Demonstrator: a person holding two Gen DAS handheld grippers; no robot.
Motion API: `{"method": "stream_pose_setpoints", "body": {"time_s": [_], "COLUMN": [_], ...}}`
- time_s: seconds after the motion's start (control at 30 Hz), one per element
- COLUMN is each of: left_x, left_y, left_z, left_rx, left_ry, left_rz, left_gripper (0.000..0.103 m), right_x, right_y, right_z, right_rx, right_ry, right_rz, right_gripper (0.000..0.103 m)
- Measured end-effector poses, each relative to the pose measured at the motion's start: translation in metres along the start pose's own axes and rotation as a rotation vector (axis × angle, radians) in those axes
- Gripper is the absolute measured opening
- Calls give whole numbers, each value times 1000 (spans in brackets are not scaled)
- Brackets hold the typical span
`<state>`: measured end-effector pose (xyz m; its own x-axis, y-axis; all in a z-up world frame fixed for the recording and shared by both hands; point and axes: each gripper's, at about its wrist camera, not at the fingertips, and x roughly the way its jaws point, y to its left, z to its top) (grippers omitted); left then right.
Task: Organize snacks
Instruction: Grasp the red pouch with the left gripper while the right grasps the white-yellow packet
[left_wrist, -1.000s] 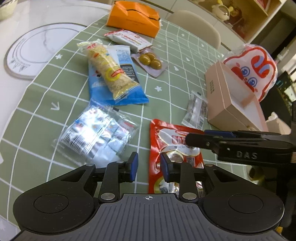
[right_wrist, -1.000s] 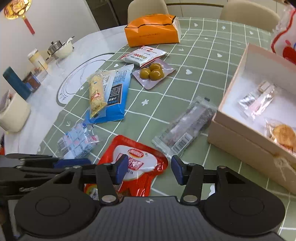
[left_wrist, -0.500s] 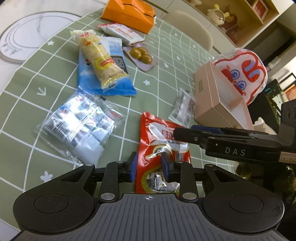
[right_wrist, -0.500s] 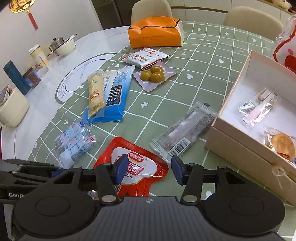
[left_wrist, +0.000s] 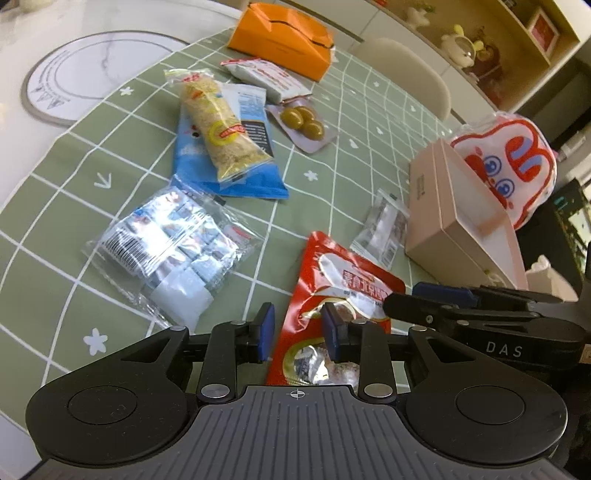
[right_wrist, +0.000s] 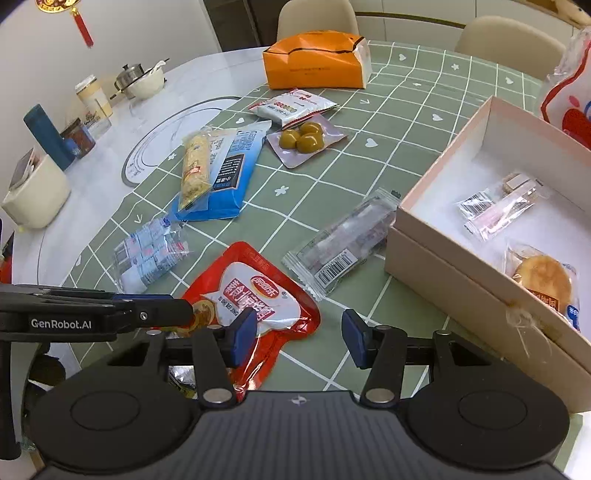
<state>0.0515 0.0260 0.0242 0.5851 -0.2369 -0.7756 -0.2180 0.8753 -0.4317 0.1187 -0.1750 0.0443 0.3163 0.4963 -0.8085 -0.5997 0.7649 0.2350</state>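
Note:
A red snack pouch (left_wrist: 332, 291) (right_wrist: 255, 295) lies flat on the green checked cloth near the front edge. My left gripper (left_wrist: 298, 334) is open, its fingers straddling the pouch's near end without closing on it. My right gripper (right_wrist: 295, 338) is open and empty just right of the pouch. A pink open box (right_wrist: 443, 206) (left_wrist: 454, 206) at the right holds a clear packet (right_wrist: 498, 210) and a round cake (right_wrist: 543, 280). A clear barcode packet (right_wrist: 343, 243) lies beside the box.
Farther back lie a bag of small blue-white packets (left_wrist: 173, 240), a yellow bar on a blue pack (left_wrist: 225, 140), an olive pack (left_wrist: 306, 122), a white sachet (left_wrist: 269, 75) and an orange bag (left_wrist: 284, 37). A red-white bag (left_wrist: 513, 166) stands behind the box. Jars (right_wrist: 88, 107) stand far left.
My left gripper moved right over the red pouch's near end and opened a little wider. My right gripper drew back and up slightly, still open.

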Motion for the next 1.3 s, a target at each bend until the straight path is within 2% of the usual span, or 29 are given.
{"method": "stream_pose_setpoints", "body": {"time_s": [0.3, 0.47, 0.6, 0.73, 0.83, 0.9, 0.93, 0.97, 1.03, 1.1, 1.17, 1.23, 1.3], "left_x": [7, 12, 9, -11, -4, 8, 15, 20, 30, 40, 40, 32, 28], "left_y": [-10, -16, -26, -47, -70, -87, -94, -100, -105, -104, -103, -96, -89], "left_z": [6, 9, 11, 8, 0, -9, -15, -19, -26, -30, -31, -26, -18], "left_rx": [49, 86, 157, 253, 343, 424, 457, 493, 522, 533, 528, 454, 396], "left_ry": [24, 41, 20, -68, -45, -6, 19, 16, 61, 106, 82, 45, 10], "left_rz": [-6, -26, 2, 50, 72, 112, 126, 145, 149, 128, 142, 113, 136], "left_gripper": [33, 44, 44, 44, 44, 44, 53, 58, 87, 100, 100, 100, 100], "right_x": [1, 0, -3, -29, -54, -65, -68, -71, -73, -73, -71, -71, -72], "right_y": [-6, -9, -10, -11, -13, -14, -15, -15, -15, -14, -9, -5, -4], "right_z": [-3, -4, -6, -14, -28, -42, -48, -57, -72, -86, -98, -107, -113], "right_rx": [31, 49, 53, 13, -69, -112, -123, -129, -136, -144, -147, -131, -92], "right_ry": [-5, -9, -12, -79, -115, -104, -93, -82, -65, -58, -59, -93, -116], "right_rz": [17, 12, 7, -61, -121, -130, -129, -129, -134, -148, -165, -184, -189], "right_gripper": [50, 50, 51, 52, 60, 62, 62, 62, 62, 62, 62, 62, 62]}}
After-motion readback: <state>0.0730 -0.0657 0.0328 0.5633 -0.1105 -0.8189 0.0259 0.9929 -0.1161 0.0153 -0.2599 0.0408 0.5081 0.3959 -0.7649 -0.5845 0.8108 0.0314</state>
